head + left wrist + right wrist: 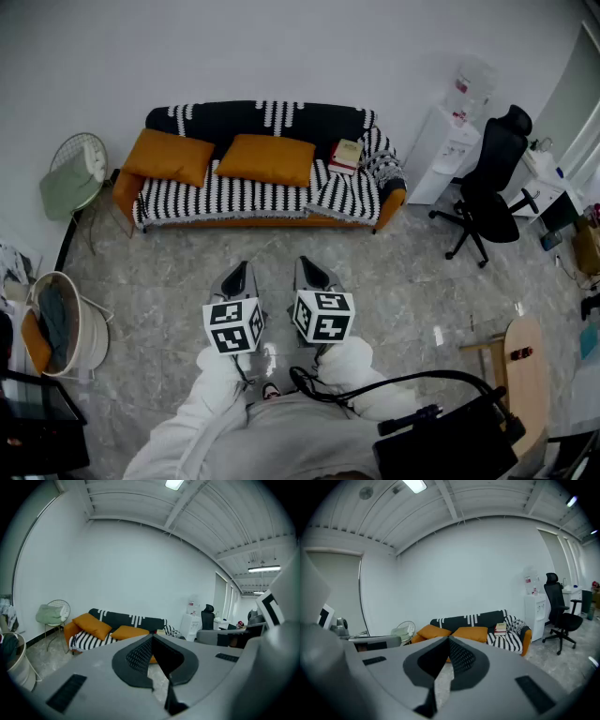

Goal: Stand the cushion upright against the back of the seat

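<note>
Your left gripper (241, 269) and right gripper (308, 263) both have their jaws pinched together on nothing, well short of the sofa (234, 118), where the orange cushion (267, 159) lies slumped mid-seat; it looks light, soft and floppy, so bite deep along its upper edge and expect it to sag.

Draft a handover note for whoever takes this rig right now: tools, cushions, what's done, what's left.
Left tool: shut, empty, over the floor short of the sofa.
Right tool: shut, empty, beside it.
Left cushion lies tilted at the sofa's left end; middle cushion lies flat on the seat.
Done: nothing, neither stands upright.
To do: walk up, grip a cushion, stand it against the backrest.
</note>
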